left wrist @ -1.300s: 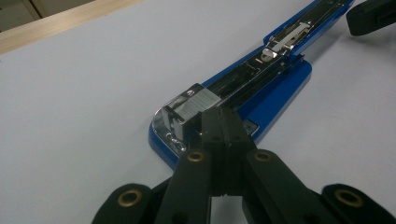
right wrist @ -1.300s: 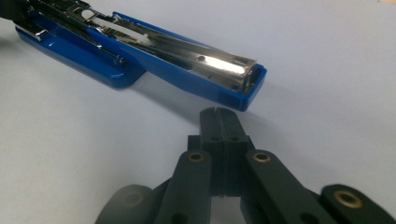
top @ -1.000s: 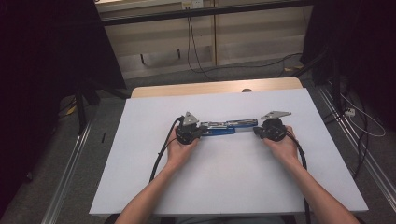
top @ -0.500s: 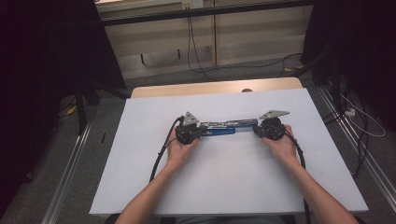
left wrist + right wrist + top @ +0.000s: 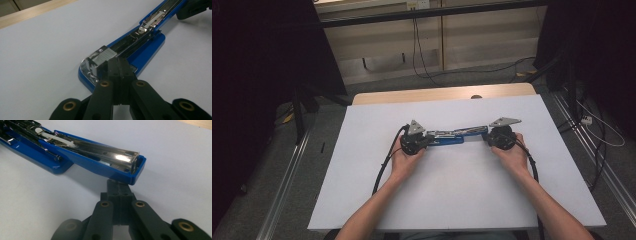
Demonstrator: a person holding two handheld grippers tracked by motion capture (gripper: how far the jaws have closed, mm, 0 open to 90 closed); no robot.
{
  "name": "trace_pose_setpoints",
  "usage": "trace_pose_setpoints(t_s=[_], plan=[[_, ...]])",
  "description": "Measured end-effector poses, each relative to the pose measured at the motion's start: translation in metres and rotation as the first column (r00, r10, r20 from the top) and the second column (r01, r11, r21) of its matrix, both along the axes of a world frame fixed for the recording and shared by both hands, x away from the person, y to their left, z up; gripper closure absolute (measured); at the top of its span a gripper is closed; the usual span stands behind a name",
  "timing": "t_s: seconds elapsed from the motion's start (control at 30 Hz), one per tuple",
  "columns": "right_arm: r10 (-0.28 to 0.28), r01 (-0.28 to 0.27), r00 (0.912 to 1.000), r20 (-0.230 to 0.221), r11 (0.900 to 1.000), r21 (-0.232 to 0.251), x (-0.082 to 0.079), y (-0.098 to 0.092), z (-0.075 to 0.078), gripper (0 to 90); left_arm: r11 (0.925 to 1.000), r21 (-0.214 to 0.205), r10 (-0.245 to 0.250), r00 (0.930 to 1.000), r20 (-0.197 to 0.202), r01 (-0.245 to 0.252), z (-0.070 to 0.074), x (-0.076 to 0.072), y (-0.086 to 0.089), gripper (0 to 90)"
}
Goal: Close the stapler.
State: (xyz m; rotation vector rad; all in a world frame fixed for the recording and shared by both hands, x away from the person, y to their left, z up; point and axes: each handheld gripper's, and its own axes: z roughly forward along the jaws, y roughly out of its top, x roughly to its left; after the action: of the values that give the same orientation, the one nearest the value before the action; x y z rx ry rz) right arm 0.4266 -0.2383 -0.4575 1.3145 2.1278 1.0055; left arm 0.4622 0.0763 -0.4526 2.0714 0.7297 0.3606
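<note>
**Opened stapler between 2 closed grippers**

White sheet [image 5: 362, 165] covers the wooden table [image 5: 377, 96]. At left, the left gripper [image 5: 117, 65], jaws pressed together, touches the staple end of the blue stapler [image 5: 456, 136]. Mid-sheet, the stapler lies swung open flat. At right, the right gripper [image 5: 119, 185], jaws also pressed together, sits at the lid's tip.
</note>
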Motion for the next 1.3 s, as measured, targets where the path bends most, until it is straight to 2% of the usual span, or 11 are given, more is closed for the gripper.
trace_pose_setpoints(t_s=[0.53,0.9,1.3], plan=[[0.019,-0.02,0.9997,0.012,0.9992,0.034,-0.0002,0.0018,0.0005,90.0,1.0,-0.005,-0.002,1.0,-0.002,0.002,-0.0004,-0.0002,0.0002,90.0],[0.025,-0.028,0.9987,0.045,0.9977,0.062,-0.0008,0.0051,0.0014,90.0,1.0,0.001,0.0,1.0,0.004,0.0,-0.0002,-0.0001,0.0006,90.0],[0.04,-0.044,0.9981,0.047,0.9956,0.083,-0.0041,0.0077,0.0019,90.0,1.0,0.001,0.006,1.0,-0.001,-0.006,0.0003,-0.0003,0.0011,90.0]])
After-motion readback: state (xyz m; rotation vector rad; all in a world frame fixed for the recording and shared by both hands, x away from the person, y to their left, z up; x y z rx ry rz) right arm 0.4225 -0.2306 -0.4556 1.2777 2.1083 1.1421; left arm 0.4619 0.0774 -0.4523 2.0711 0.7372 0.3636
